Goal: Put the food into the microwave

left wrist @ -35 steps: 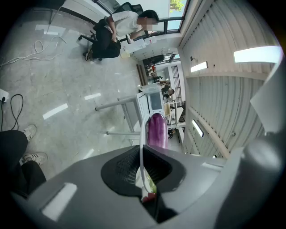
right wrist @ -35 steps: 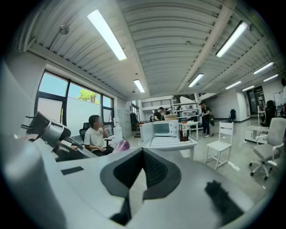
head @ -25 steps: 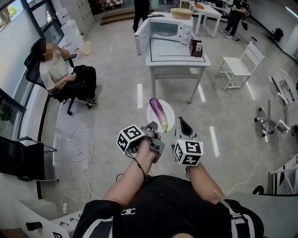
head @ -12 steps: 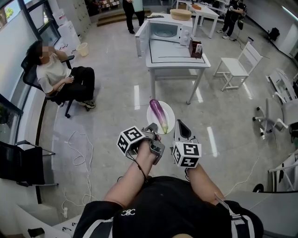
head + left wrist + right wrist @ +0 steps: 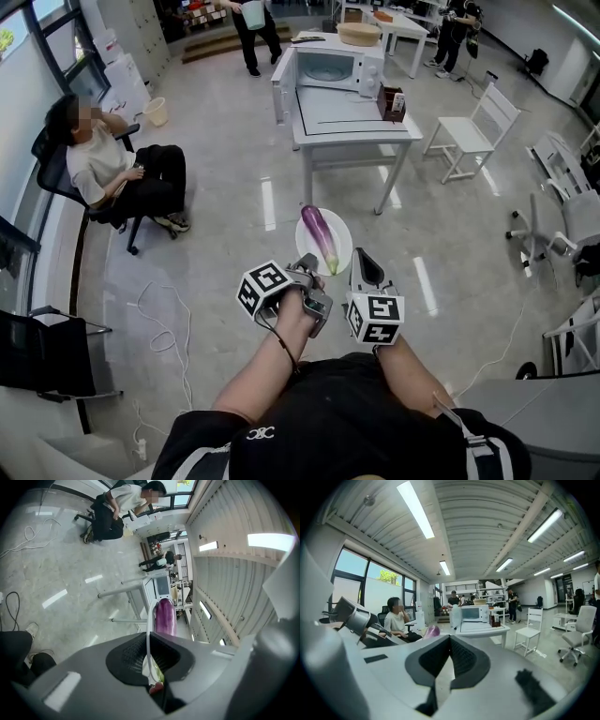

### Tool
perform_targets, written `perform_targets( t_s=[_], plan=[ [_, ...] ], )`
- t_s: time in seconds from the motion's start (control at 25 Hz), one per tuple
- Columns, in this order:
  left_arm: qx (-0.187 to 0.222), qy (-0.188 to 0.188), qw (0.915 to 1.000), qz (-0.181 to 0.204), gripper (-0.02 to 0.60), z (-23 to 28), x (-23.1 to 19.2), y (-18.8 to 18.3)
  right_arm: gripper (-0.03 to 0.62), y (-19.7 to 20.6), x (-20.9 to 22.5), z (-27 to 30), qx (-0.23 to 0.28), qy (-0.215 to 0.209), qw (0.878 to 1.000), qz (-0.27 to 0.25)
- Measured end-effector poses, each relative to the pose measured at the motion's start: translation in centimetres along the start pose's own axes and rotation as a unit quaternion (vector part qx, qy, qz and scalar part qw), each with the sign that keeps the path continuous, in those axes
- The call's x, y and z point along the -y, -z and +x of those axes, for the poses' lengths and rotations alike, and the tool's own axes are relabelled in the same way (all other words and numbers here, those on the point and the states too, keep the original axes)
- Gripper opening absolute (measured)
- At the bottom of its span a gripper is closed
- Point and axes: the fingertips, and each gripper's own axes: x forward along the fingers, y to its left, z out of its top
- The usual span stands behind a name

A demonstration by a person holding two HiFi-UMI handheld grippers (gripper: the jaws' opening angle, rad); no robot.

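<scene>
Clamped on the near rim of a white plate (image 5: 340,225), at its 7 o'clock, with the fingers of the left gripper (image 5: 307,268). Closed on nothing at the right gripper (image 5: 363,259), tips just beside the rim's 4 o'clock. On the plate, a purple eggplant (image 5: 317,232), held above the floor (image 5: 234,216). Well apart at 12 o'clock, microwave (image 5: 339,67), door open, on the tabletop (image 5: 352,117).

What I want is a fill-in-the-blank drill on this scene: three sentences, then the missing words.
1. The left tongs are shut on the rim of a white ___.
2. On it lies a purple ___.
3. The microwave on the table ahead stands with its door ___.
Missing words: plate; eggplant; open.
</scene>
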Motion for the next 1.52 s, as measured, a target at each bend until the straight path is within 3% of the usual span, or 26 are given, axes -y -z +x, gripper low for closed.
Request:
perform_targets(
  t_s=[0.4, 0.72, 0.96, 1.52],
  plan=[
    [-0.022, -0.004, 0.9997, -0.01, 0.023, 0.0, -1.4, -1.5, 0.006, 1.3, -0.7, 2.0, -0.02, 0.045, 0.999, 0.001],
    [-0.007, 0.001, 0.9998, -0.018, 0.023, 3.0, -1.0, -4.1, 0.006, 1.2, 0.2, 6.5, -0.018, 0.041, 0.999, -0.004],
    [-0.003, 0.004, 1.0, -0.006, 0.023, 7.7, 1.5, -6.3, 0.006, -1.1, 3.9, 11.3, -0.004, 0.046, 0.999, 0.019],
    [-0.001, 0.006, 1.0, 0.003, 0.023, 20.6, 7.9, -9.1, 0.006, -5.8, 12.9, 22.1, 0.007, 0.029, 0.999, 0.012]
  ],
)
